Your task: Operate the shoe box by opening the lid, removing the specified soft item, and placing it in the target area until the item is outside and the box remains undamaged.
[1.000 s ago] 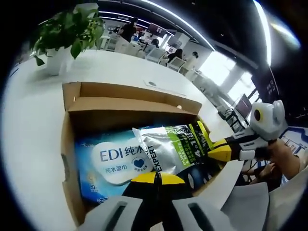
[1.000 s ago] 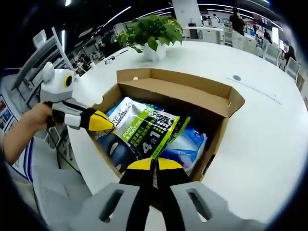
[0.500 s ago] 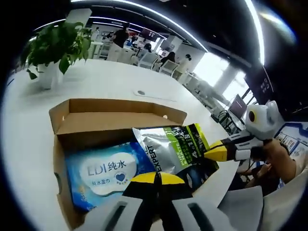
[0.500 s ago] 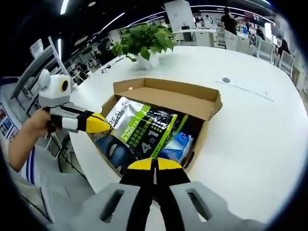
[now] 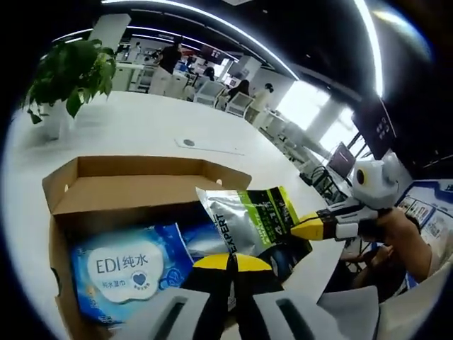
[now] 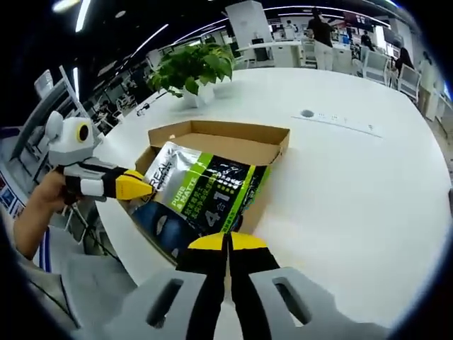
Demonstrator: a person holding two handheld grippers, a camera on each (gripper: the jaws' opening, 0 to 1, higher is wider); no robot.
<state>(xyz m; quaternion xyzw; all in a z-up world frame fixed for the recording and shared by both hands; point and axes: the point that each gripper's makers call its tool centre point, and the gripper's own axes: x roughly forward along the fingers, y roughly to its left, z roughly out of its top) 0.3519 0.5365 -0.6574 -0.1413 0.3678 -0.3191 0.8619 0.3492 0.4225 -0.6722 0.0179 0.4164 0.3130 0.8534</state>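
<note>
Left gripper: jaws closed on pouch's near edge, above box. Right gripper: jaws together, clamping the pouch's opposite edge. A hand grips the left gripper's handle.

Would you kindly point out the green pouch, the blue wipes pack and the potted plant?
green pouch (image 6: 212, 195): right gripper view, printed front.
blue wipes pack (image 5: 124, 273): left gripper view, white label.
potted plant (image 5: 71, 71): left gripper view, leaves.

Open-plan office: long white tabletop, potted plant, ceiling strip lights, people at desks in the background.
</note>
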